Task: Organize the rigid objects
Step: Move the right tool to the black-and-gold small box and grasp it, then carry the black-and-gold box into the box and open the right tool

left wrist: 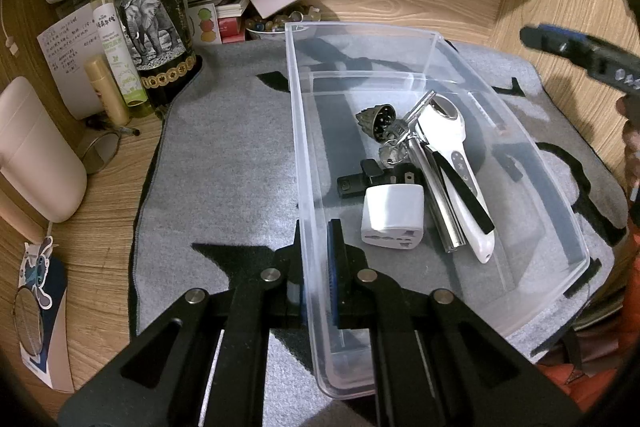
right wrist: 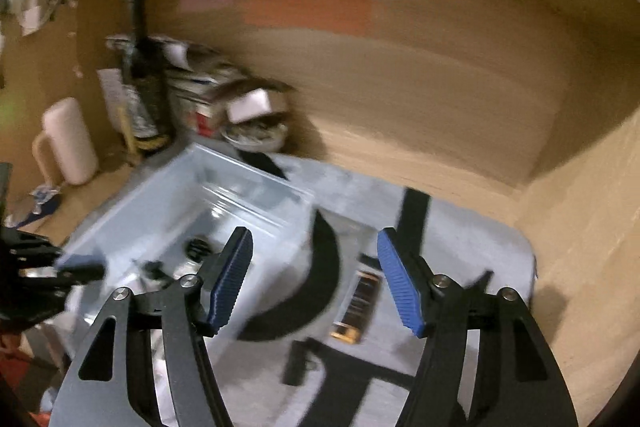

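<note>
Currently, step in hand: steadying the bin while the next loose item is fetched, as I judge it.
Left gripper (left wrist: pixel 318 239): fingers closed on the near left wall of the clear rectangular plastic bin (left wrist: pixel 400 31), one pad outside, one inside.
Right gripper (right wrist: pixel 316 279): spread wide, holding nothing, raised above the grey felt mat (left wrist: pixel 224 163); the right wrist view is blurred.
Bin contents: white square plug adapter (left wrist: pixel 392 215), white handheld device with a black strap (left wrist: pixel 460 163), a bunch of metal keys (left wrist: pixel 404 131), a small dark bell-shaped piece (left wrist: pixel 376 121).
Still outside: a dark oblong item with a yellow end (right wrist: pixel 356 307) lies on the mat, just right of the bin; a small black piece (right wrist: pixel 296 363) lies nearer.
Doing it well: keep the wall pinch firm but light, since thin plastic flexes; bring the open fingers down squarely across the oblong's narrow width.
Risk: tugging the bin sideways would shift its contents.
</note>
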Demonstrator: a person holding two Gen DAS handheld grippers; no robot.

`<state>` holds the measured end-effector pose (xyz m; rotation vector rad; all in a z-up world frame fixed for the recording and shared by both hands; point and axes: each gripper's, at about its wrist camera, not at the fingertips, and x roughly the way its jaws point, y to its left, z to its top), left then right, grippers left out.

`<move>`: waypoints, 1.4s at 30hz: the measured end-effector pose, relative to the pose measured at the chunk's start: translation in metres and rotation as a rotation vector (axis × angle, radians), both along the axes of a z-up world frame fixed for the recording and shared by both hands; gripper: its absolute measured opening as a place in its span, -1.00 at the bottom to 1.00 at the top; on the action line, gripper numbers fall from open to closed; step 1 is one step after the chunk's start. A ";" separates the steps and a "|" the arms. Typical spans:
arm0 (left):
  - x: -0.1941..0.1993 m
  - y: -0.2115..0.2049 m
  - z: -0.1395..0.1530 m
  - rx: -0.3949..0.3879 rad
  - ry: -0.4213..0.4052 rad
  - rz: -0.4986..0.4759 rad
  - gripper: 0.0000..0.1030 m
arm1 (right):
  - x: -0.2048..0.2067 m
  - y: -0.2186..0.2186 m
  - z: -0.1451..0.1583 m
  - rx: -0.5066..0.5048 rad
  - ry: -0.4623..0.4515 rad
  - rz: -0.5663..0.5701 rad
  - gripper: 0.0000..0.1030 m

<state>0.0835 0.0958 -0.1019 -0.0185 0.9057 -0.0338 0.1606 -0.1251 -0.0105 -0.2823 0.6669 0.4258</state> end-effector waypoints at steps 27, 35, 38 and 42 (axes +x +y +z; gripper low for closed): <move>0.000 0.000 0.000 -0.003 0.001 -0.001 -0.86 | 0.052 -0.026 -0.097 -0.066 0.249 -0.100 -0.58; 0.000 0.000 0.000 -0.002 0.001 -0.001 -0.86 | 0.039 -0.030 -0.080 -0.047 0.202 -0.089 -0.58; 0.000 0.000 0.000 -0.002 0.001 -0.001 -0.86 | 0.033 -0.029 -0.068 -0.035 0.169 -0.078 -0.58; 0.000 -0.001 0.000 -0.002 0.001 -0.002 -0.86 | 0.020 -0.026 -0.050 -0.027 0.122 -0.057 -0.58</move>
